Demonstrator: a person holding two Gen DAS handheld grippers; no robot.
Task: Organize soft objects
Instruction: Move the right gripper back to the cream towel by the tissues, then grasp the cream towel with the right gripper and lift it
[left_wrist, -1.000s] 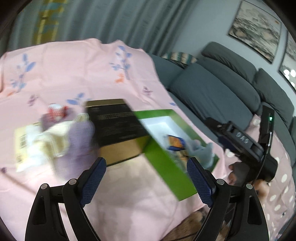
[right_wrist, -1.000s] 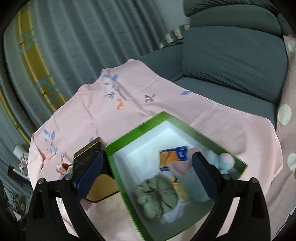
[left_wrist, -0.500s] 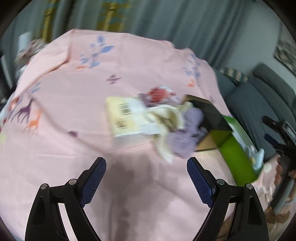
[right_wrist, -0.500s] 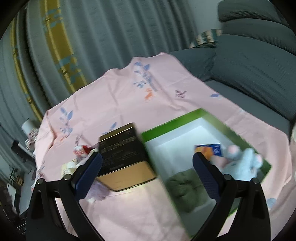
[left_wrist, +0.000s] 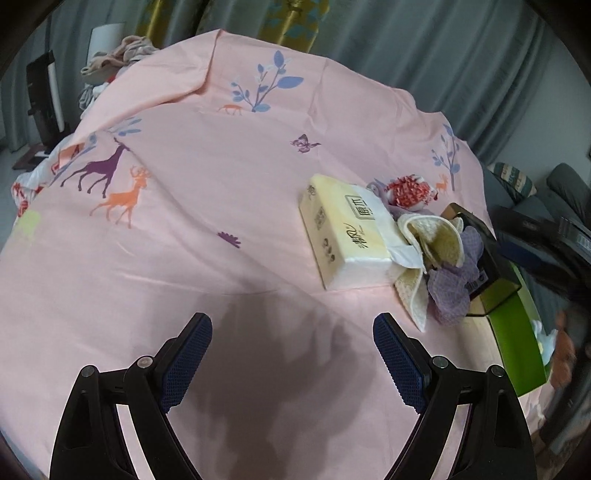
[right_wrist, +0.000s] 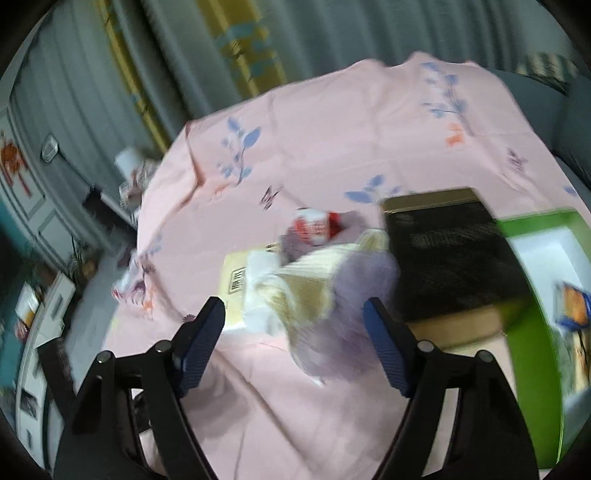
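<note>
Across the tabletop lies one pink printed cloth (left_wrist: 207, 229). On it, at the right, one green box (right_wrist: 532, 325), white inside, with one black-and-gold box (right_wrist: 447, 254) touching its left wall. Beside that: one tissue pack (left_wrist: 343, 232), one cream cloth (left_wrist: 432, 240), one purple mesh puff (left_wrist: 454, 284), one red-and-white item (left_wrist: 410, 190), all bunched together. Left gripper (left_wrist: 291, 354) jaws apart, empty, over bare cloth; right gripper (right_wrist: 293, 339) jaws apart, empty, near the blurred cream cloth and puff.
</note>
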